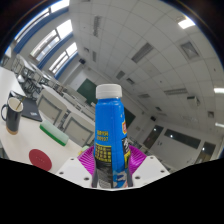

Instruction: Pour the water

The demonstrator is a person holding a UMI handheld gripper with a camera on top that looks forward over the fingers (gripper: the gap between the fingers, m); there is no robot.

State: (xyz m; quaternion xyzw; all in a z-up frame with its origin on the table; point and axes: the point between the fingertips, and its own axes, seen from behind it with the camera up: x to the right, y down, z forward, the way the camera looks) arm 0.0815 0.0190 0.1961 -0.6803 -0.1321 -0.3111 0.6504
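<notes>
A blue plastic bottle [108, 130] with a white cap and a yellow and white label stands upright between my fingers, tilted a little against the ceiling behind it. My gripper [108, 160] is shut on the bottle: both purple pads [90, 156] press on its lower body from either side. The bottle is lifted, with the tabletop well below and to the left. A dark mug [12, 112] stands on the table at the far left.
A table [45, 135] with a green mat and a red round disc [40, 158] lies at the lower left. Windows run along the left wall. Ceiling panels and lights fill the space beyond the bottle.
</notes>
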